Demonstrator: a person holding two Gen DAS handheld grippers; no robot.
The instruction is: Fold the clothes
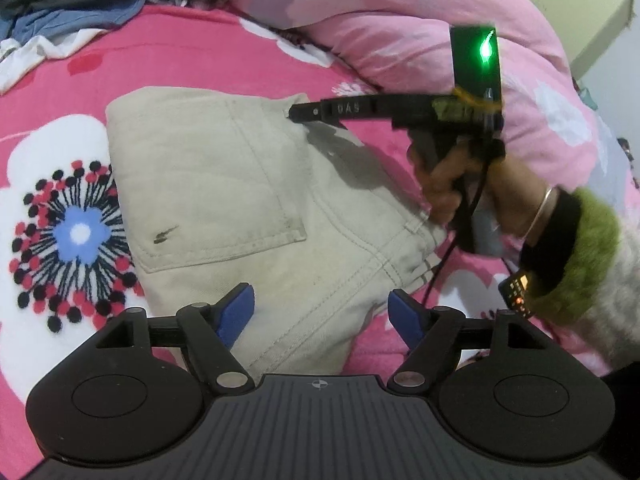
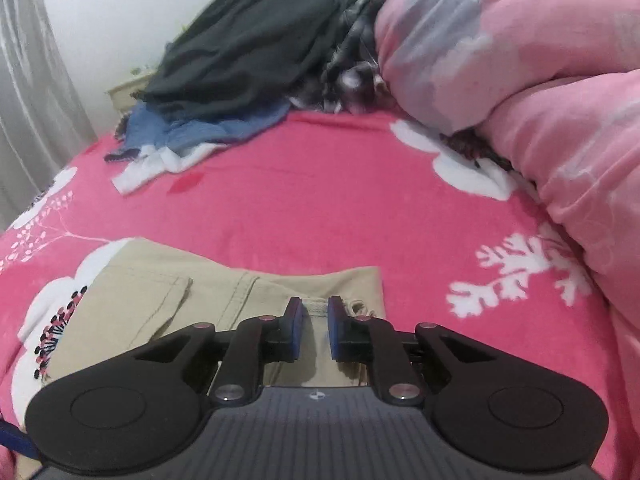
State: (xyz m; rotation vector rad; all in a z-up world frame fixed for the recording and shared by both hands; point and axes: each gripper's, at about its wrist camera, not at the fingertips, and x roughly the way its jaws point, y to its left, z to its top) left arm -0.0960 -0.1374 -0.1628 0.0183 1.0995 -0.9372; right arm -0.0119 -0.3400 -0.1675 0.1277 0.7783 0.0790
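Note:
Beige trousers (image 1: 224, 184) lie folded flat on the pink flowered bed sheet (image 1: 180, 60), back pocket facing up. My left gripper (image 1: 320, 314) hovers open over their near end, blue pads wide apart with nothing between them. My right gripper (image 1: 295, 114) reaches in from the right, its tip touching the trousers' far edge. In the right wrist view, the right gripper (image 2: 315, 328) has its fingers only a narrow gap apart just above the trousers (image 2: 160, 300), with a belt loop (image 2: 316, 306) right at the tips. The cloth there lies flat.
A person's hand (image 1: 444, 184) with a fuzzy green cuff (image 1: 588, 248) holds the right gripper. A bunched pink quilt (image 2: 540, 80) lines the right side. A pile of dark, blue and white clothes (image 2: 248, 40) sits at the far end. A cardboard box (image 1: 600, 12) stands beyond the quilt.

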